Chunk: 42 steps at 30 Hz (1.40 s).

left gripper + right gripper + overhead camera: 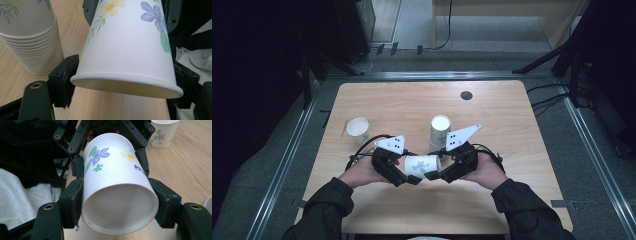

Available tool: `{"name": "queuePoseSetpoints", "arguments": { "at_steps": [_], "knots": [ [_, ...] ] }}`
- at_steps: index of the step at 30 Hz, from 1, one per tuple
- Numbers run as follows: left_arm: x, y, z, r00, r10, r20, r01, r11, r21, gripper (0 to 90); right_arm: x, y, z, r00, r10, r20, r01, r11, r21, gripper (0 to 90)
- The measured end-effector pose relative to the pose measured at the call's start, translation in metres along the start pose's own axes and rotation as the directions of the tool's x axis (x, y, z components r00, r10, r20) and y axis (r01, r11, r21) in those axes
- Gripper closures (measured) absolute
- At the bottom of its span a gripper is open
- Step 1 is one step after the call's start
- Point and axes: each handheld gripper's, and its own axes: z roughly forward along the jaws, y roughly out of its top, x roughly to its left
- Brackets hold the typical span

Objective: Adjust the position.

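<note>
Both hands low over the near table edge, grippers pointed at each other: the left gripper (414,180) and right gripper (432,176) each pinch one end of a flowered paper cup (422,165) lying sideways between them. Just behind stands a cup stack (439,131); a single cup (358,129) sits off left.

The high view looks forward and down over the whole table (492,210) from the person's near side. Each gripper view sits very close, facing the other across the shared flowered paper cup (130,47).
</note>
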Motion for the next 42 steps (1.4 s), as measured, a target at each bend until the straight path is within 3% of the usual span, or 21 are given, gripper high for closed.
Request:
{"name": "queuePoseSetpoints", "arguments": {
  "at_steps": [9, 13, 20, 26, 28, 31, 34, 39, 42],
  "knots": [
    [0.000, 0.002, -0.002, 0.9998, 0.018, -0.005, -0.018, 0.9991, 0.038, 25.5, 0.001, -0.001, 0.002, 0.9998, -0.019, 0.003, 0.019, 0.9998, 0.009, 33.9],
    [0.001, 0.003, -0.005, 0.9998, 0.020, -0.008, -0.019, 0.9977, 0.065, 25.5, 0.003, -0.001, 0.005, 0.9984, -0.044, 0.034, 0.044, 0.9989, 0.018, 26.2],
    [0.005, 0.002, -0.010, 0.9995, 0.007, -0.032, -0.003, 0.9908, 0.136, 25.9, 0.002, -0.006, 0.007, 0.9957, -0.058, 0.072, 0.054, 0.9972, 0.052, 25.6],
    [0.005, 0.005, -0.010, 0.9986, 0.023, -0.047, -0.012, 0.9754, 0.220, 25.9, 0.001, -0.010, 0.012, 0.9943, -0.057, 0.090, 0.050, 0.9955, 0.081, 25.6],
    [0.005, 0.006, -0.007, 0.9974, 0.036, -0.063, -0.018, 0.9636, 0.267, 25.9, 0.000, -0.012, 0.013, 0.9943, -0.054, 0.092, 0.046, 0.9950, 0.089, 25.6],
    [0.004, 0.007, -0.003, 0.9959, 0.041, -0.080, -0.015, 0.9552, 0.296, 25.9, 0.000, -0.013, 0.016, 0.9942, -0.054, 0.093, 0.044, 0.9935, 0.104, 25.6],
    [0.005, 0.008, 0.002, 0.9947, 0.052, -0.089, -0.019, 0.9408, 0.338, 25.9, 0.000, -0.014, 0.019, 0.9947, -0.052, 0.089, 0.041, 0.9929, 0.112, 25.7],
    [0.004, 0.011, 0.008, 0.9969, 0.042, -0.066, -0.015, 0.9295, 0.369, 25.9, -0.001, -0.016, 0.024, 0.9944, -0.055, 0.090, 0.043, 0.9905, 0.130, 26.1],
    [0.003, 0.012, 0.011, 0.9975, 0.040, -0.058, -0.016, 0.9273, 0.374, 25.9, -0.001, -0.018, 0.029, 0.9942, -0.066, 0.085, 0.053, 0.9875, 0.149, 26.9]
  ]
}}
